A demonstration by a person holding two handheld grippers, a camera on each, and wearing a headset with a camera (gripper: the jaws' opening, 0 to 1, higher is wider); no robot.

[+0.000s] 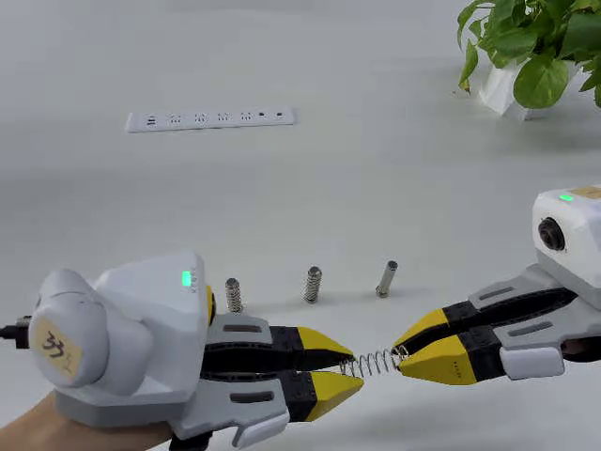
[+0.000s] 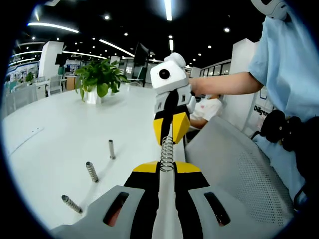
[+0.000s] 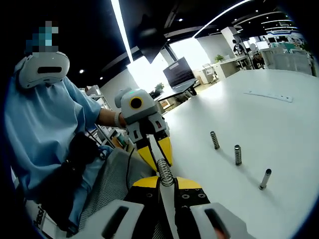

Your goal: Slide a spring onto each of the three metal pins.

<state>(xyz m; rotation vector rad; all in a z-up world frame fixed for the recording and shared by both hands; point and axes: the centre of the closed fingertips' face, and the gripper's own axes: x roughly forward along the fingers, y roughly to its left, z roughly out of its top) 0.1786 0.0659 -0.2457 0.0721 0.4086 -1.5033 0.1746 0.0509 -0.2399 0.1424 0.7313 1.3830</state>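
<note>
A loose spring [image 1: 374,362] hangs level above the white table [image 1: 376,169], held at both ends. My left gripper [image 1: 355,368] is shut on its left end and my right gripper [image 1: 402,357] on its right end. The left gripper view shows the spring [image 2: 167,152] running from my own jaws to the right gripper [image 2: 169,130]. Behind stand three metal pins: the left pin [image 1: 233,295] and middle pin [image 1: 313,284] each carry a spring, and the right pin [image 1: 387,279] is bare. In the right gripper view the bare pin [image 3: 265,179] is nearest.
A white power strip [image 1: 211,119] lies far back on the left. A potted plant [image 1: 531,47] stands at the back right corner. A grey mesh chair seat [image 2: 234,164] is beside the table's near edge, with a person in a blue top behind it.
</note>
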